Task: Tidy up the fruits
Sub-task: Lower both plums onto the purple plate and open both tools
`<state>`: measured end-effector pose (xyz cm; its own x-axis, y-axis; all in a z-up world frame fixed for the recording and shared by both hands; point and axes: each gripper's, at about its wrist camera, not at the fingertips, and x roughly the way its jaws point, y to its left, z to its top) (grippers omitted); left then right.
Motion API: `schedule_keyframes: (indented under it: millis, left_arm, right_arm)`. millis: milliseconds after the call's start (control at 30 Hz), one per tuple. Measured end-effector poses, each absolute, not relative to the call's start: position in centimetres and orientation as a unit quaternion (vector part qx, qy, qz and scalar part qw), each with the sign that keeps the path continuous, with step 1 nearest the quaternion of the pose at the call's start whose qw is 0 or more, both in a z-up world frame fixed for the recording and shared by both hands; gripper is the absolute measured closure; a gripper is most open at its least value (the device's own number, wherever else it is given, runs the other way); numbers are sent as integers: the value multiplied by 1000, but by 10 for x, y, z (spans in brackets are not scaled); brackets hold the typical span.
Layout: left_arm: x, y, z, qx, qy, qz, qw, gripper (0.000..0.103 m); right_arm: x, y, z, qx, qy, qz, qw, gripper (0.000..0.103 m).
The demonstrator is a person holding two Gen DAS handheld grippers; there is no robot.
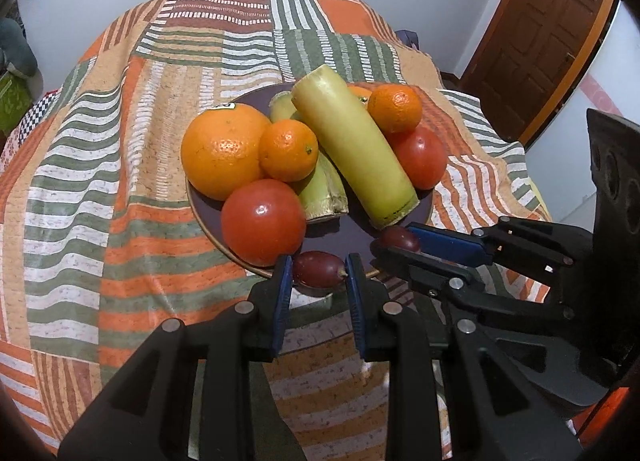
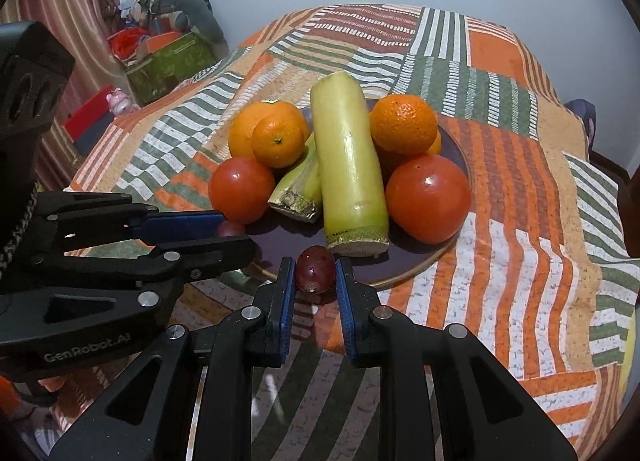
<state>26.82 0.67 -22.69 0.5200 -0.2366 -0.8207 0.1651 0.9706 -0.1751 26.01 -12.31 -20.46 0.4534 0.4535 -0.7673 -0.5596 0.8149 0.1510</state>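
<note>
A dark plate (image 1: pixel 352 229) (image 2: pixel 280 241) on the patchwork cloth holds a large orange (image 1: pixel 224 151), tangerines (image 1: pixel 288 149) (image 2: pixel 402 123), two tomatoes (image 1: pixel 262 221) (image 2: pixel 428 197) and pale green stalk pieces (image 1: pixel 352 149) (image 2: pixel 346 161). My left gripper (image 1: pixel 318 273) is shut on a dark red grape (image 1: pixel 318 268) at the plate's near rim. My right gripper (image 2: pixel 315 275) is shut on another dark red grape (image 2: pixel 315 268), also at the near rim. Each gripper shows in the other's view, the right one (image 1: pixel 400 245) and the left one (image 2: pixel 236 233).
The cloth-covered table (image 1: pixel 120 181) drops off on all sides. A wooden door (image 1: pixel 552 33) stands at the right. Boxes and cushions (image 2: pixel 168 53) are piled on the left by a curtain.
</note>
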Motion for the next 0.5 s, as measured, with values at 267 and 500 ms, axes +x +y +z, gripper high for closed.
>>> schedule_keyframes:
  millis: [267,500]
  left_arm:
    - [268,6,-228,-34,478,-115,870,76]
    - [261,15,-228,-44,483,-99,869,68]
  right_arm:
    - [261,-125,-206,-56,429,297,852,84]
    - [258,-130,-203,-64,427,277,858,68]
